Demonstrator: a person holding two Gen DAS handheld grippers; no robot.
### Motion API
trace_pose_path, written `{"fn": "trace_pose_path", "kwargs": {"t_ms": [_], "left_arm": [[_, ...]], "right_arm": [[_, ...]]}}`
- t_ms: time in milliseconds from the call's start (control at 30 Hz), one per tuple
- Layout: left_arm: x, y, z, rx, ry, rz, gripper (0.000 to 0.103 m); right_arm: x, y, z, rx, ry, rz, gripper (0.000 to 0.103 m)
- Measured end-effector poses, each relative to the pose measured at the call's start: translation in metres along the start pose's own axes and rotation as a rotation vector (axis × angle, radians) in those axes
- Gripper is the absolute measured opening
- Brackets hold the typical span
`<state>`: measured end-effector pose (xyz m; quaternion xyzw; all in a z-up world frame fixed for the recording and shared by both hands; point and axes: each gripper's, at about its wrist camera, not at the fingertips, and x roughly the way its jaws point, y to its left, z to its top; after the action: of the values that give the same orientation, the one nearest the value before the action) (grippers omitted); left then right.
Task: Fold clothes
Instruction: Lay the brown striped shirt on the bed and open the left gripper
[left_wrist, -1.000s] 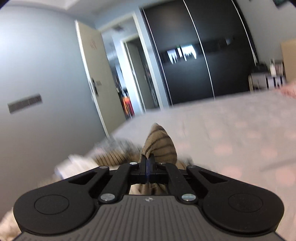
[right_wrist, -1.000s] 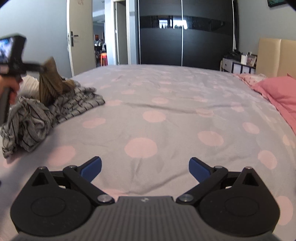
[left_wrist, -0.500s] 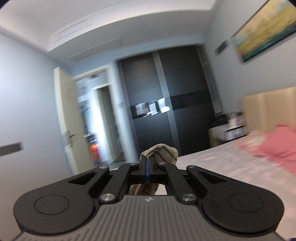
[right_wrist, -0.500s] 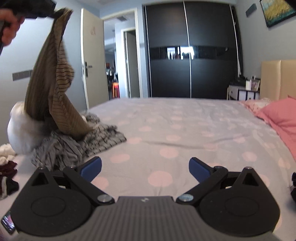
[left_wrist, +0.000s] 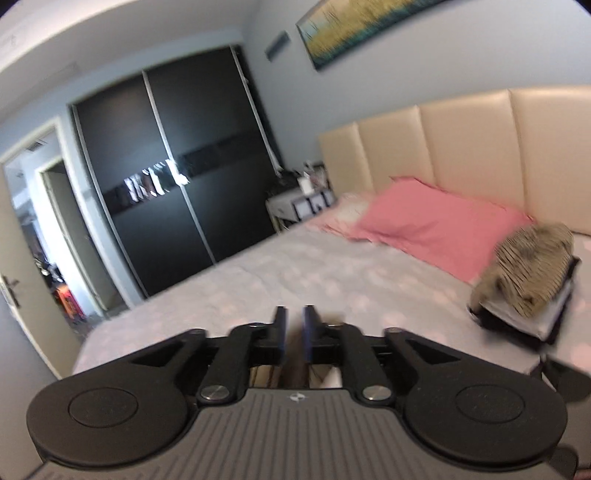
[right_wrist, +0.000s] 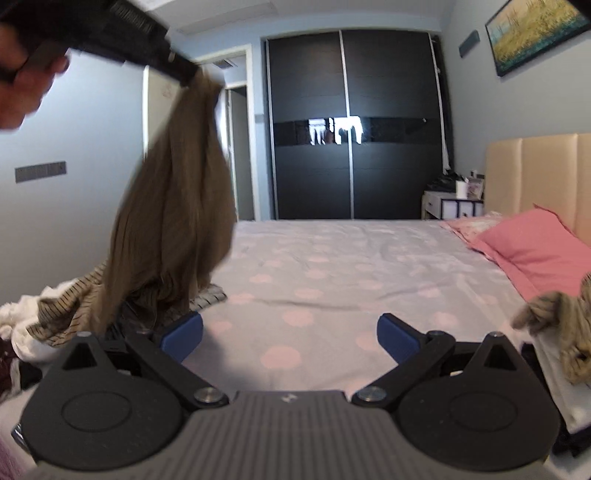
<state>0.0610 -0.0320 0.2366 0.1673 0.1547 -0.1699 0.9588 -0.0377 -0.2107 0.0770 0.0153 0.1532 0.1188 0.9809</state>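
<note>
The left gripper is held high above the near left edge of the bed. Its two fingers are drawn almost together, with only a narrow slit between them, and they pinch the top of a brown striped garment. The cloth hangs from that one point in a long, bunched drape. Its lower end reaches down to the heap of unfolded clothes at the left, though motion blur keeps me from telling whether it touches. Held up like that, I'd say, the garment's own weight pulls it straight and clear of the tangle, so that an edge or corner can be found.

The right gripper sits low over the spotted sheet, well apart from the hanging cloth. Its blue pads are spread wide and hold nothing. It looks to me like the free hand, kept open above the bare middle of the bed where there is room to lay something flat.

On the near right, below the pink pillow, a stack of clothes rests on the sheet. It is topped by another brown-striped piece, with white and dark layers beneath. With loose things on the left, stacked things on the right and open sheet between, the lifted garment seems bound for that middle ground. How it will be folded can't be told from here.
</note>
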Motion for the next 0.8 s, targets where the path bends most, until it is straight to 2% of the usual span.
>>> {"fn": "trace_pose_path", "kwargs": {"t_ms": [33,67,267,533,700,800], "left_arm": [[0.003,-0.002,-0.008,-0.005,0.018,-0.004,0.039],[0.006,-0.004,-0.016,-0.011,0.035,-0.008,0.046],[0.024,-0.009,-0.064,-0.049,0.14,-0.017,0.049],[0.027,0.074,-0.165,-0.148,0.282,0.23,0.054],[0.034,0.124,-0.212,-0.131,0.351,0.434,0.057],[0.042,0.156,-0.233,-0.17,0.384,0.514,0.06]], "right_arm": [[-0.001,-0.002,-0.003,0.001,0.013,-0.004,0.102],[-0.002,-0.003,-0.007,0.001,0.027,-0.008,0.102],[0.009,0.005,-0.019,-0.028,0.096,0.043,0.102],[0.056,0.034,-0.041,-0.088,0.232,0.138,0.101],[0.099,0.056,-0.054,-0.137,0.295,0.177,0.101],[0.128,0.069,-0.061,-0.169,0.332,0.192,0.1]]}}
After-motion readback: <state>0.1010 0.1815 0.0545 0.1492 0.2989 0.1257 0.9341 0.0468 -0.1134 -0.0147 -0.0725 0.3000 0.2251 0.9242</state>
